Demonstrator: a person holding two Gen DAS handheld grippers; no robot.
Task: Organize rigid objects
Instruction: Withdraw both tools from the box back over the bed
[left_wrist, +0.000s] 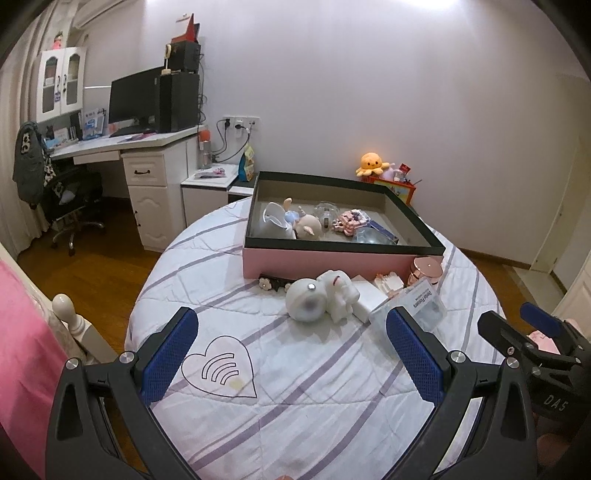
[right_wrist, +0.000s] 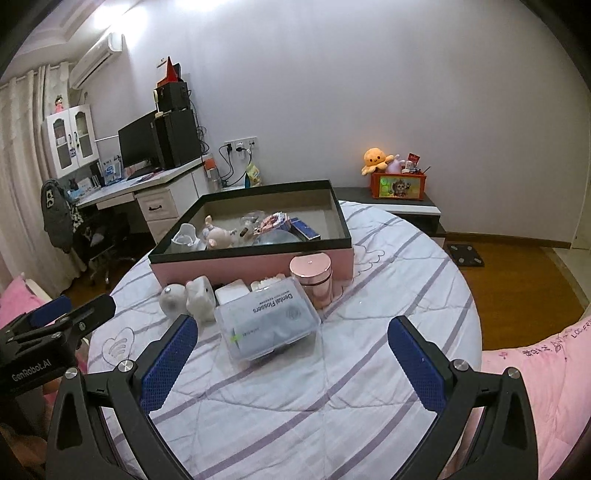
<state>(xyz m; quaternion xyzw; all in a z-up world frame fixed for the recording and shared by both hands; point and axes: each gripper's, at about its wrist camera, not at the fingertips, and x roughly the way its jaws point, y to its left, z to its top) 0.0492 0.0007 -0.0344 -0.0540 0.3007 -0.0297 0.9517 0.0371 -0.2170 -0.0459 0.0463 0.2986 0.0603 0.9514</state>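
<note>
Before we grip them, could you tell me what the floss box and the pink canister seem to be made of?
Floss box: likely clear hard plastic; contents show through. Pink canister: glossy metallic rose-gold finish with reflections; metal or coated plastic, unclear.

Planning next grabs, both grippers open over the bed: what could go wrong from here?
1. The dental flosser box is smooth clear plastic and wide, so the right gripper may slip on it.
2. The rose-gold jar stands upright on soft bedding beside it; a nudge could tip it.
3. The white figurine looks rounded and might roll.
</note>
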